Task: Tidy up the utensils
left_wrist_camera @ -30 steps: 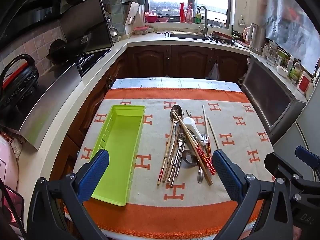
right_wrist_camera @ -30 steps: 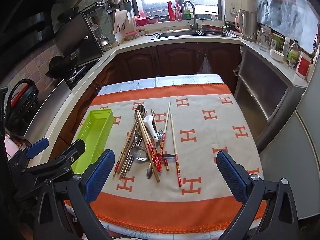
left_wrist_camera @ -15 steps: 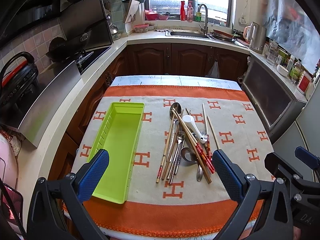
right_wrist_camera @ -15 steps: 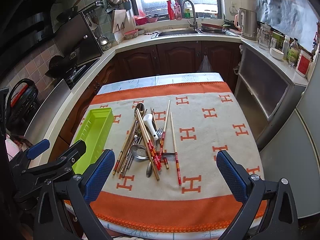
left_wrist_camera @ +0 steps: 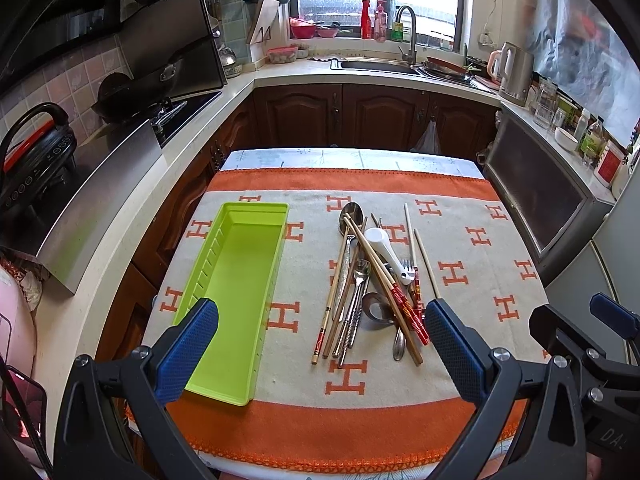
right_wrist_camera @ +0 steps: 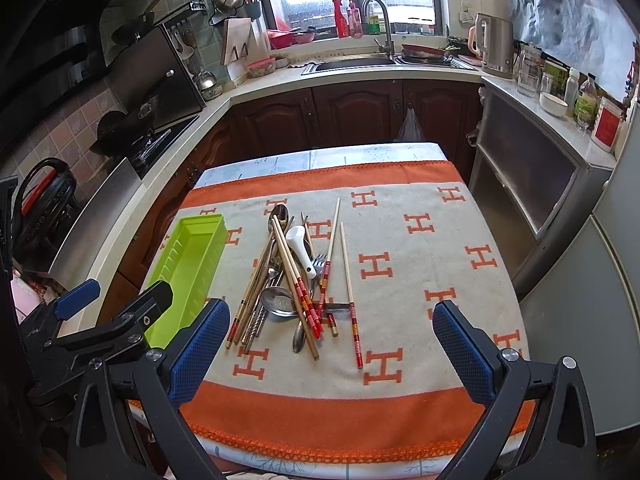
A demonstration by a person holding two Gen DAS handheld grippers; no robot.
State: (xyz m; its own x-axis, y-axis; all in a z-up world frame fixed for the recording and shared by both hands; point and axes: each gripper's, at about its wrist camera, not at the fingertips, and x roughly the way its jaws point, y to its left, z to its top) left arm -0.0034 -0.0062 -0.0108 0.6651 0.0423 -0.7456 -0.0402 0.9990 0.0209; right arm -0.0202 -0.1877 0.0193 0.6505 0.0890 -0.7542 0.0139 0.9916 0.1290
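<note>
Covering the worktop (left_wrist_camera: 280, 156), an orange-and-cream cloth (left_wrist_camera: 460, 240) fills the centre of both views. At centre left of the left wrist view lies an empty green tray (left_wrist_camera: 240, 276), long side running away from the camera. Right of it, apart, sits a crossed pile of utensils (left_wrist_camera: 372, 280): chopsticks, metal spoons, a fork, a white spoon (left_wrist_camera: 384, 246). Left hand-held gripper (left_wrist_camera: 320, 344) and right hand-held gripper (right_wrist_camera: 330, 342) both hang spread wide, holding nothing, at the lower frame edge.
</note>
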